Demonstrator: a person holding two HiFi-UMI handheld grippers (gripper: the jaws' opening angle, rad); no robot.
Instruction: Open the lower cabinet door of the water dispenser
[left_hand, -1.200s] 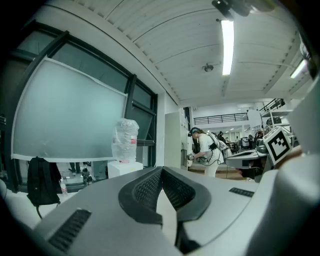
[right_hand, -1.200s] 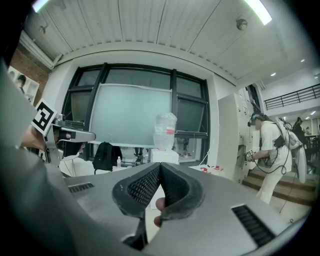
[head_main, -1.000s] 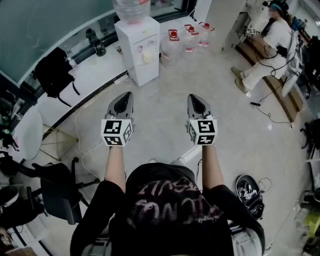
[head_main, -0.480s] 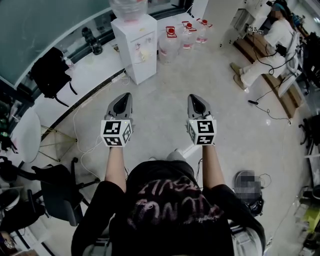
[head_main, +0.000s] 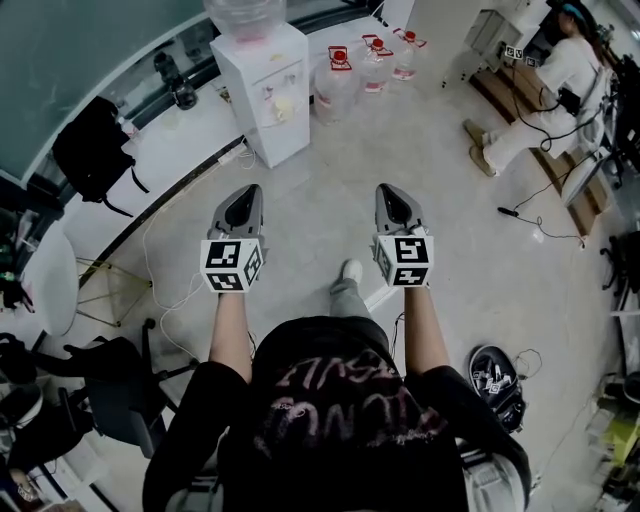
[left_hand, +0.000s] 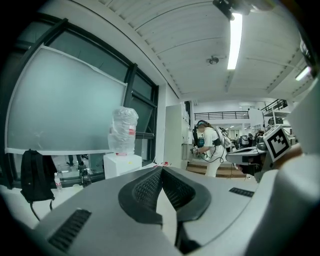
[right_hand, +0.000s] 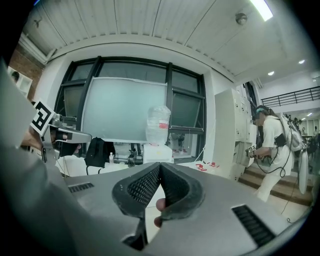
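The white water dispenser (head_main: 262, 90) stands by the window wall at the top of the head view, a clear bottle on top, its lower cabinet door shut. It is small and distant in the left gripper view (left_hand: 120, 162) and the right gripper view (right_hand: 156, 150). My left gripper (head_main: 243, 205) and right gripper (head_main: 393, 203) are held side by side at mid-frame, well short of the dispenser, pointing toward it. Both are shut with their tips touching and nothing between them (left_hand: 161, 169) (right_hand: 160, 165).
Several water jugs (head_main: 362, 65) with red caps stand right of the dispenser. A black backpack (head_main: 90, 150) and a cable lie at left. A person (head_main: 545, 90) sits at the upper right. A dark chair (head_main: 115, 385) is at lower left, a helmet (head_main: 495, 385) at lower right.
The person carrying the grippers has stepped forward; a foot now shows between the arms. The dispenser has shifted left and up in the head view. Both grippers stay shut.
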